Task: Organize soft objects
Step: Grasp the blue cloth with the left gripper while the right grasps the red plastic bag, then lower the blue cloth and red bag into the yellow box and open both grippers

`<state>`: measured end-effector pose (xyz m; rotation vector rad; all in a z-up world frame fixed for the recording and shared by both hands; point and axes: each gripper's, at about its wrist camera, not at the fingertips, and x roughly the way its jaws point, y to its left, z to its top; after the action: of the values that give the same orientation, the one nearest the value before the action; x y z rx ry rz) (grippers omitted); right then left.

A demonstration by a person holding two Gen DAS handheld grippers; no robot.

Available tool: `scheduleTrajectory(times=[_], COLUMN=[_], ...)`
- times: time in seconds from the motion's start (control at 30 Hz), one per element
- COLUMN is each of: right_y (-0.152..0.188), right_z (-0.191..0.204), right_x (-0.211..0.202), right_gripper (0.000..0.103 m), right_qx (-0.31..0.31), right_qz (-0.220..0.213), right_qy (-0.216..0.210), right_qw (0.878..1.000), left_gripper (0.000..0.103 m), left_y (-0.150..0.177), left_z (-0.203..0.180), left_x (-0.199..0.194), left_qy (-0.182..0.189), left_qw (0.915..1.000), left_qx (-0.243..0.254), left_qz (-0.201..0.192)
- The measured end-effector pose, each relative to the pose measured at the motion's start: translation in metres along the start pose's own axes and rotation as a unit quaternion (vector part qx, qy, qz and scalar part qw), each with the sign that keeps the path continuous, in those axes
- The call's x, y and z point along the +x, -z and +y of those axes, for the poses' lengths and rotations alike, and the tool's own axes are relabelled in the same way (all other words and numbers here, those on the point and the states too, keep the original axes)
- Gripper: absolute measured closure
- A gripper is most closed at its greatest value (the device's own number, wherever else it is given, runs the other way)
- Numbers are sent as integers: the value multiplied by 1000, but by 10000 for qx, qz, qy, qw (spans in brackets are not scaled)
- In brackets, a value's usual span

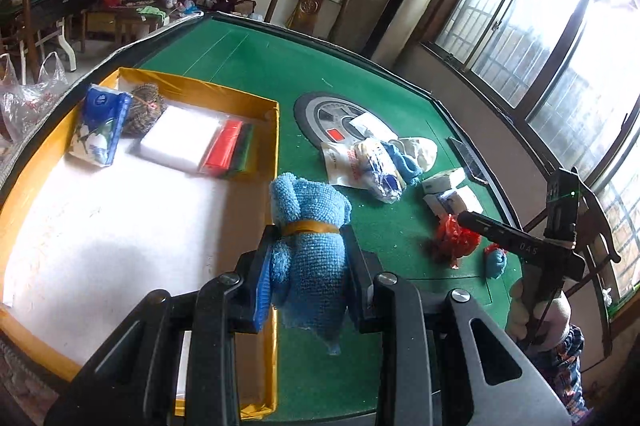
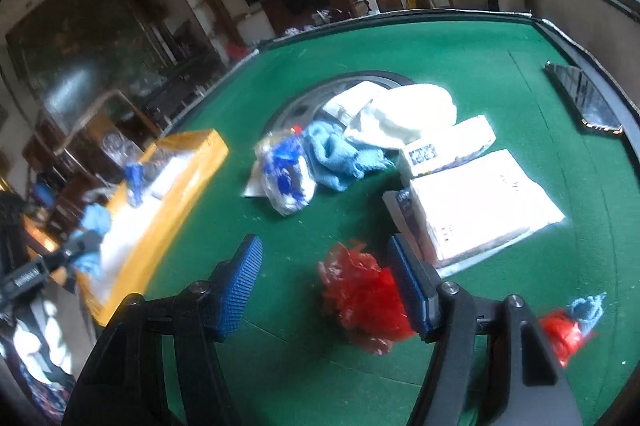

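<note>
My left gripper is shut on a blue towel roll bound with a yellow band, held over the right wall of the yellow box. Inside the box lie a blue tissue pack, a brown scrubber and a white pack with red and green cloths. My right gripper stands open above the green table, a crumpled red plastic bag lying between and below its fingers. A loose blue towel, a white cloth and a blue-white bag lie beyond.
White tissue packs sit right of the red bag. A small red and blue bundle lies at the near right. A phone rests by the table's right edge. A round grey panel marks the table's centre.
</note>
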<state>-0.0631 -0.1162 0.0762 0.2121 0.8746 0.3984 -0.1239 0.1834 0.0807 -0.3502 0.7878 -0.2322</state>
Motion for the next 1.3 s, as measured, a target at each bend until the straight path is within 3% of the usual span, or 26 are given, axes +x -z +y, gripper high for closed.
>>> scheduleTrajectory(times=[0.07, 0.3, 0.33, 0.37, 0.57, 0.7, 0.8, 0.93, 1.07, 1.13, 1.2, 1.3], right_y=[4, 13, 16, 19, 25, 14, 1, -11, -18, -21, -22, -26], right_z=[4, 1, 1, 1, -5, 15, 47, 94, 142, 166, 186, 212], right_x=[7, 18, 19, 19, 6, -14, -18, 0, 28, 43, 61, 88], right_gripper=[43, 44, 51, 67, 73, 72, 72, 72, 72, 72, 72, 72], right_qx=[-255, -492, -536, -569, -398, -455, -604, -804, -1037, -1206, -1302, -1363], right_qz=[170, 467, 500, 497, 473, 236, 117, 215, 410, 519, 632, 826], right_qy=[409, 969, 1033, 1122, 1209, 949, 522, -53, -399, -490, -562, -641], right_qw=[9987, 9930, 9919, 9908, 9907, 9942, 9967, 9965, 9930, 9901, 9879, 9851], left_gripper=[76, 76, 76, 76, 76, 76, 76, 76, 75, 68, 51, 46], left_y=[2, 4, 4, 4, -6, -22, -34, -44, -56, -61, -63, -64], left_z=[7, 32, 34, 38, 57, 69, 77, 98, 119, 126, 131, 139], left_x=[1, -10, -11, -12, -15, -4, 13, 43, 58, 61, 62, 57], left_qy=[10, -73, -92, -114, -356, -702, -838, -761, -827, -872, -899, -812], left_qw=[9999, 9995, 9994, 9994, 9989, 9970, 9953, 9930, 9907, 9895, 9887, 9883], left_qx=[-121, -297, -317, -330, -299, -191, -120, -356, -630, -722, -789, -949], left_qz=[4, -61, -67, -69, 43, 271, 462, 831, 875, 903, 904, 869])
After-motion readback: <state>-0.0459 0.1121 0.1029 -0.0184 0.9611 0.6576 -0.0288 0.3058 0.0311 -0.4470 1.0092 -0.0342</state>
